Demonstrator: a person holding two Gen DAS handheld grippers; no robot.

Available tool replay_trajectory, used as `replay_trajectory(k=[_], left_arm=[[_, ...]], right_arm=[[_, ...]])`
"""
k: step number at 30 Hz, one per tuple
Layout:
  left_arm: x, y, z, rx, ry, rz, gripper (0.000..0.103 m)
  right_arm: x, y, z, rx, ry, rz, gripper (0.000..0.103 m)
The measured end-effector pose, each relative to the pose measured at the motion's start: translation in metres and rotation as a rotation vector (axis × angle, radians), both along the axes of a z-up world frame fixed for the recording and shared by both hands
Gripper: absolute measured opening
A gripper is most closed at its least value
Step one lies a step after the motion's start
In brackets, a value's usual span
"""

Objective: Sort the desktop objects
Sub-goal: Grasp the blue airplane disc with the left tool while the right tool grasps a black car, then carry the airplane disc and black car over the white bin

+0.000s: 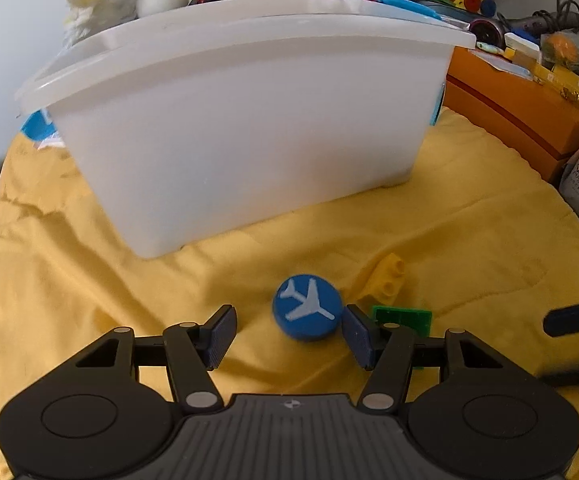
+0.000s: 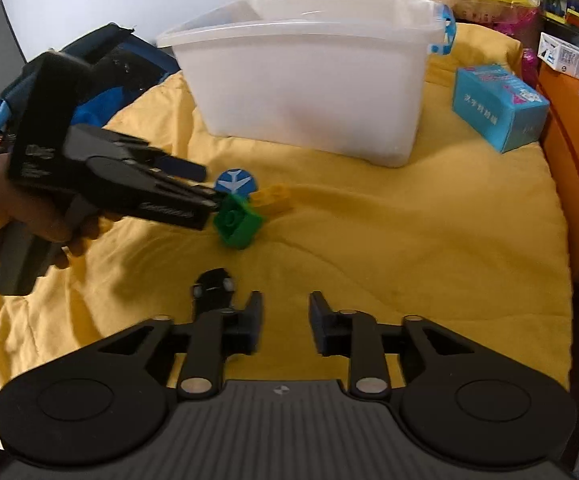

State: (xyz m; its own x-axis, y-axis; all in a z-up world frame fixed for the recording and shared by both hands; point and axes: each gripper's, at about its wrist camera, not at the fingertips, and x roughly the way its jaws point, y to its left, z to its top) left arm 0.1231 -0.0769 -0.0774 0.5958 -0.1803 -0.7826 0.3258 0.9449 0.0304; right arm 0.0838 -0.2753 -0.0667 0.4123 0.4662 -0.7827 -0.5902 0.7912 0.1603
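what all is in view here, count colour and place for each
storage bin: 1, translucent white, on cloth, behind the toys
round airplane token: 1, blue, between left pads, untouched
yellow brick: 1, yellow, right of token
green brick: 1, green, at left gripper's tip
black toy: 1, black, near right gripper
blue box: 1, light blue, right of bin
cloth: 1, yellow, underneath
left gripper: black, open
right gripper: black, open, empty

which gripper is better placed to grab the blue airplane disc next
Left. The left gripper is open with the blue airplane disc just ahead between its fingers; the right gripper sits farther back over bare yellow cloth.
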Motion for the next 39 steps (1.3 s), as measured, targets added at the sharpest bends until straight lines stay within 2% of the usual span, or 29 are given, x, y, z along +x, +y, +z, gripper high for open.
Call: replay_trajectory(k=[1, 2, 5, 7, 8, 9, 10, 11, 12, 15, 19, 23, 29, 33, 39], left_arm=[[0.001, -0.001, -0.002, 0.005, 0.001, -0.001, 0.062], [0.002, -0.001, -0.002, 0.006, -0.003, 0.005, 0.062], [0.004, -0.001, -0.004, -0.005, -0.006, 0.018, 0.062], [0.002, -0.003, -0.005, 0.000, -0.018, 0.016, 0.062], [0.002, -0.003, -0.006, -0.002, -0.022, 0.015, 0.062], [0.001, -0.002, -0.006, -0.006, -0.025, 0.012, 0.061], [0.000, -0.001, -0.007, -0.013, -0.025, 0.007, 0.059], [0.000, 0.000, -0.007, -0.022, -0.024, 0.001, 0.052], [-0.002, 0.001, -0.007, -0.031, -0.026, -0.011, 0.042], [-0.001, 0.005, -0.004, -0.016, -0.034, -0.037, 0.042], [-0.009, 0.013, 0.012, -0.032, -0.064, -0.024, 0.042], [-0.017, 0.028, 0.043, -0.065, -0.072, 0.038, 0.042], [-0.021, 0.052, 0.099, -0.105, -0.113, 0.112, 0.042], [-0.009, 0.058, 0.122, -0.110, -0.140, 0.134, 0.042], [0.009, 0.067, 0.147, -0.110, -0.164, 0.154, 0.042]], right_arm=[[-0.002, 0.003, -0.001, -0.002, 0.002, 0.010, 0.054], [-0.004, 0.007, -0.003, -0.005, 0.001, 0.017, 0.056], [-0.011, 0.022, -0.009, 0.000, 0.009, 0.052, 0.057], [-0.017, 0.036, -0.014, -0.040, -0.021, 0.091, 0.057], [-0.020, 0.042, -0.017, -0.077, -0.044, 0.109, 0.056], [-0.021, 0.047, -0.022, -0.101, -0.050, 0.126, 0.051], [-0.020, 0.050, -0.026, -0.107, -0.040, 0.125, 0.036], [-0.018, 0.049, -0.026, -0.096, -0.040, 0.113, 0.034], [-0.016, 0.048, -0.026, -0.079, -0.030, 0.107, 0.033], [-0.011, 0.041, -0.020, -0.045, -0.017, 0.086, 0.033], [-0.009, 0.028, -0.010, -0.012, -0.032, 0.037, 0.033], [-0.003, 0.013, 0.010, 0.051, -0.045, -0.031, 0.033], [0.025, -0.001, 0.061, 0.168, -0.103, -0.127, 0.033], [0.050, 0.000, 0.092, 0.210, -0.156, -0.147, 0.033], [0.088, 0.015, 0.122, 0.214, -0.217, -0.133, 0.033]])
